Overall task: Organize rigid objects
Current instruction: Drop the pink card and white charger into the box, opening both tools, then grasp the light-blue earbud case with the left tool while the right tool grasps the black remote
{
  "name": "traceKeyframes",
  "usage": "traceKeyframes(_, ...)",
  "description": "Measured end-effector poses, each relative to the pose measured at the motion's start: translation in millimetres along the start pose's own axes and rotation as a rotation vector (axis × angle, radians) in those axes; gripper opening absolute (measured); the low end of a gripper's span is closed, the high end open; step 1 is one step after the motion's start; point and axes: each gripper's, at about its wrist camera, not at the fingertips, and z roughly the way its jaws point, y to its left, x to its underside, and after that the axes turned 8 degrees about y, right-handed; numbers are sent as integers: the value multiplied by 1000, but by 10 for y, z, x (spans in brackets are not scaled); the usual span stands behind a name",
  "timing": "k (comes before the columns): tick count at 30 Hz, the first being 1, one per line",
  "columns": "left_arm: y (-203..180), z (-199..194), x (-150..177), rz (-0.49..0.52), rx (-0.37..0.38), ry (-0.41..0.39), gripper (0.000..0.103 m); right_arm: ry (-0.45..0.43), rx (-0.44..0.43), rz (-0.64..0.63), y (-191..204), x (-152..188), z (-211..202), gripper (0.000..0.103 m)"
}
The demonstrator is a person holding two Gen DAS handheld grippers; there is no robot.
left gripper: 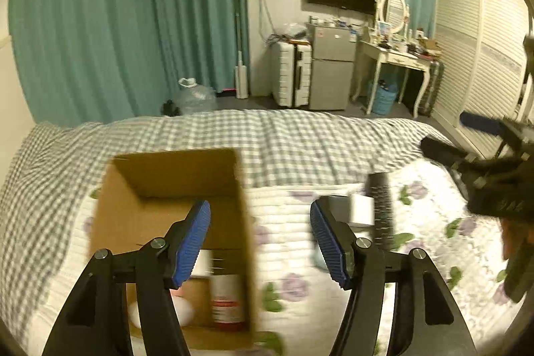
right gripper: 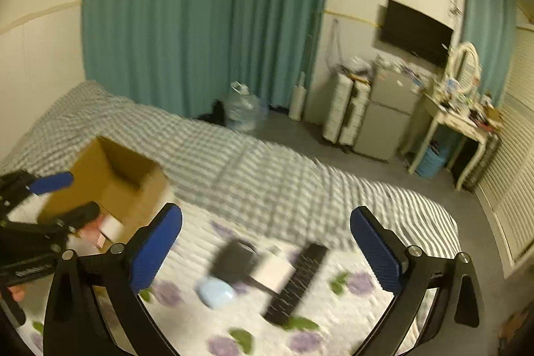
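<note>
An open cardboard box (left gripper: pixel 173 206) stands on the bed, with a red-and-white bottle (left gripper: pixel 228 302) and a white rounded item (left gripper: pixel 183 311) inside. My left gripper (left gripper: pixel 259 209) hovers open and empty over the box's right wall. To its right lie a black remote (left gripper: pixel 383 212), a small white box (left gripper: pixel 362 211) and a dark object (left gripper: pixel 337 206). My right gripper (right gripper: pixel 266 216) is wide open and empty above the remote (right gripper: pixel 297 282), white box (right gripper: pixel 272 272), dark object (right gripper: pixel 233 259) and a pale blue case (right gripper: pixel 215 287). The cardboard box (right gripper: pixel 110 182) is at its left.
A floral quilt (right gripper: pixel 333 316) and a grey checked blanket (left gripper: pixel 267 142) cover the bed. Beyond the foot are a water jug (left gripper: pixel 195 97), a white suitcase (left gripper: pixel 290 74), a small fridge (left gripper: pixel 332 65), a dressing table (left gripper: pixel 393 59) and slatted wardrobe doors (left gripper: pixel 474 55).
</note>
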Motion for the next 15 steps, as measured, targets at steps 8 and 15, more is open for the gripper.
traceKeyframes(8,-686,513,159,27,-14,109,66,110,41,65,-500,506,414,102)
traceKeyframes(15,-927,1160,424,52,-26,235,66,221,-12,131,-718,821,831,102)
